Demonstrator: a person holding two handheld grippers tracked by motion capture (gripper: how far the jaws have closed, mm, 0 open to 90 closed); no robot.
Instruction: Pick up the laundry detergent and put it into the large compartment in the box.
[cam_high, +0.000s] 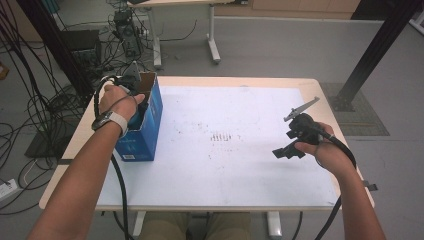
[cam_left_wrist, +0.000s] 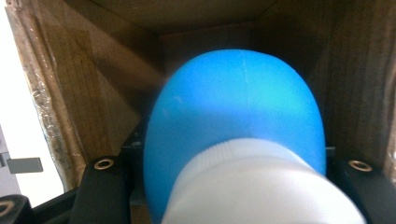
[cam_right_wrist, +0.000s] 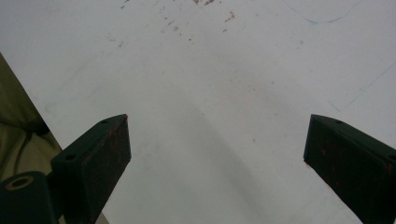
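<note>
A blue cardboard box (cam_high: 145, 127) stands open-topped at the left of the table. My left gripper (cam_left_wrist: 233, 191) reaches down into it, with the hand (cam_high: 117, 102) above the opening. In the left gripper view its jaws are shut on a blue bottle (cam_left_wrist: 238, 102) with a white cap (cam_left_wrist: 257, 186), inside the box's brown walls (cam_left_wrist: 88, 93). My right gripper (cam_high: 287, 150) hovers over the right side of the table. Its jaws stand wide apart, nothing between them (cam_right_wrist: 217, 154).
A white sheet (cam_high: 235, 160) covers most of the wooden table top (cam_high: 75, 150). Beyond the far edge stand another table's legs (cam_high: 214, 45), electronics and many cables (cam_high: 30, 100) on the floor at left. A black post (cam_high: 380, 45) rises at back right.
</note>
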